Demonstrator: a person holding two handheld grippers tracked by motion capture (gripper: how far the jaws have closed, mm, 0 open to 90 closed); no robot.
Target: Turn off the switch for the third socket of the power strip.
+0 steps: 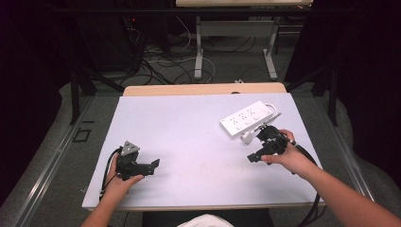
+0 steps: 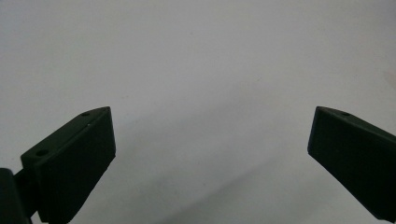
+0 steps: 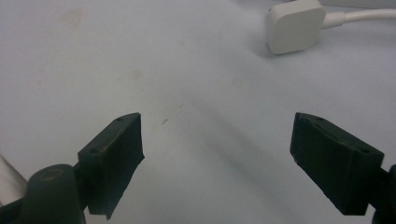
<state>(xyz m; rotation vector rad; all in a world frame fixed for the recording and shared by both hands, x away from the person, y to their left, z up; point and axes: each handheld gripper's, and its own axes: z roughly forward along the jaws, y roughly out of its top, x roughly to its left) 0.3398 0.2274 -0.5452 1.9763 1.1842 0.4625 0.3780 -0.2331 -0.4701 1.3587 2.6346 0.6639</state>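
On the white counter (image 1: 189,137) a white power strip (image 1: 247,118) lies toward the far right, its white plug (image 1: 247,137) resting on the surface just beside its near edge with the cord running back from it. The left claw (image 1: 154,166), held in the person's left hand (image 1: 120,182) near the front left of the counter, has its jaws spread wide over bare surface with nothing between them. The right claw (image 1: 252,157), held in the right hand (image 1: 288,158) just in front of the strip, also stands wide apart and empty, with the plug (image 3: 295,25) lying well ahead of its jaws.
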